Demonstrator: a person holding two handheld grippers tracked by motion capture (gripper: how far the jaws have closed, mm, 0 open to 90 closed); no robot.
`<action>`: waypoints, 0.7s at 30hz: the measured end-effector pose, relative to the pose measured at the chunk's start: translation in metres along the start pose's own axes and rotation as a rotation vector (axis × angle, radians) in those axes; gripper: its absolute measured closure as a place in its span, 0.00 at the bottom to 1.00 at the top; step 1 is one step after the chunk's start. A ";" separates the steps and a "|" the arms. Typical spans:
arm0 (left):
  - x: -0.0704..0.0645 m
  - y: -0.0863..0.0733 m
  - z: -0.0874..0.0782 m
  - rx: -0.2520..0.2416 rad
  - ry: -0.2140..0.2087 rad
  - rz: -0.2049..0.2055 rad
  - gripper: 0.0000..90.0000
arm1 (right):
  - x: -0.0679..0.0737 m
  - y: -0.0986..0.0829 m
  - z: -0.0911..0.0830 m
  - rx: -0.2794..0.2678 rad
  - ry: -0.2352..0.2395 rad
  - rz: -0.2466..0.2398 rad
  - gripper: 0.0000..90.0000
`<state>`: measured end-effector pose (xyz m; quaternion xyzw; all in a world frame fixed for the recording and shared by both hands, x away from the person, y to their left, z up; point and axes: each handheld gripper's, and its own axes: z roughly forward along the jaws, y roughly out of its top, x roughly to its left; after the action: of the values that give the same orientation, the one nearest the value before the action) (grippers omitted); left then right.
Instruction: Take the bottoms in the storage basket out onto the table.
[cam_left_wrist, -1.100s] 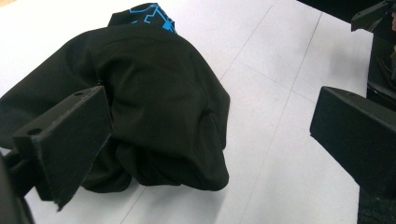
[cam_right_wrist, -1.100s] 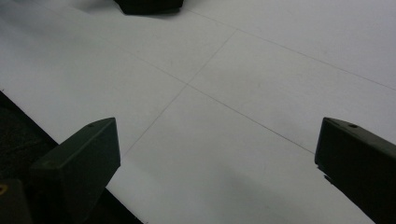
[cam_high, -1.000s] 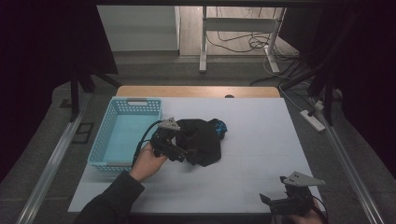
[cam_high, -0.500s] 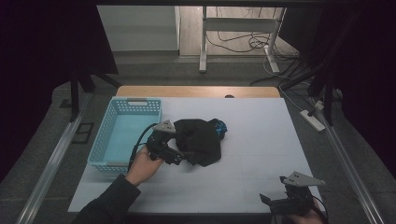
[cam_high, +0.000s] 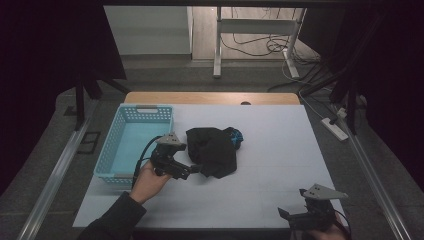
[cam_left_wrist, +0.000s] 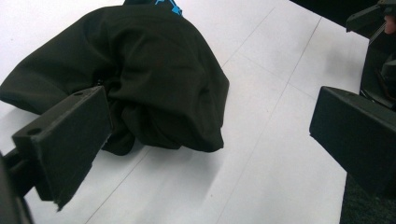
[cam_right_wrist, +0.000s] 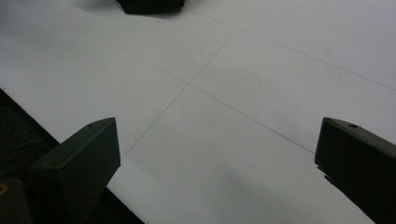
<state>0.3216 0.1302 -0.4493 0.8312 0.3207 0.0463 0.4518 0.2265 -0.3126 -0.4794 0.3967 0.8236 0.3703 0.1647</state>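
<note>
The desk is big and white, and it holds everything. On its left side sits a blue basket. It is open on top and looks like the place where things go.

Just beside the basket, near the middle of the desk, lies a black cloth. It is all bunched up in a heap, with a bit of blue peeking out at the far end.

The left gripper is right at the near edge of the cloth. Its jaws are wide apart, and one jaw is touching the cloth's folds. I think it is held low and close so it can pinch the cloth and lift it to the basket.

The right gripper waits at the near right corner of the desk, well apart from the cloth. Its jaws are wide apart too, with nothing between them. It seems to be kept out of the way.
</note>
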 end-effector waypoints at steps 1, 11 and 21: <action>0.000 -0.001 -0.001 0.000 0.004 -0.001 0.00 | 0.000 0.000 0.000 0.000 0.001 -0.001 0.01; -0.001 -0.011 -0.013 -0.016 0.016 -0.012 0.00 | 0.000 0.000 0.000 0.001 0.002 -0.001 0.01; -0.003 -0.024 -0.022 -0.024 0.043 -0.024 0.00 | 0.000 0.000 0.001 0.005 0.005 -0.002 0.01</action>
<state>0.2996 0.1532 -0.4543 0.8206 0.3398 0.0628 0.4552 0.2269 -0.3124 -0.4796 0.3954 0.8253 0.3692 0.1622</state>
